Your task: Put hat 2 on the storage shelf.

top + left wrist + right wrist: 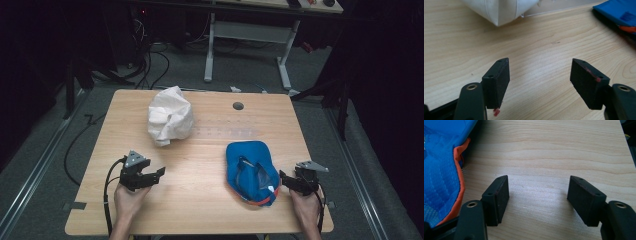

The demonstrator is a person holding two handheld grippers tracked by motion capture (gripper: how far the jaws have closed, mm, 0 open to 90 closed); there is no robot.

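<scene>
Left claw point(156, 173) sits low at seven o'clock on the tabletop point(200, 200), jaws apart over bare wood. Right claw point(283, 177), jaws apart too, waits just beside the blue cap point(250, 170) at five o'clock. The white cap point(170, 116) lies at eleven o'clock.

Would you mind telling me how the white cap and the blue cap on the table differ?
The white cap is plain white, the blue cap blue with an orange edge. The white cap lies crumpled toward the table's far side; the blue cap lies inside-up near the front edge, beside the right hand-held gripper. Both rest on the wooden table, ungripped.
</scene>
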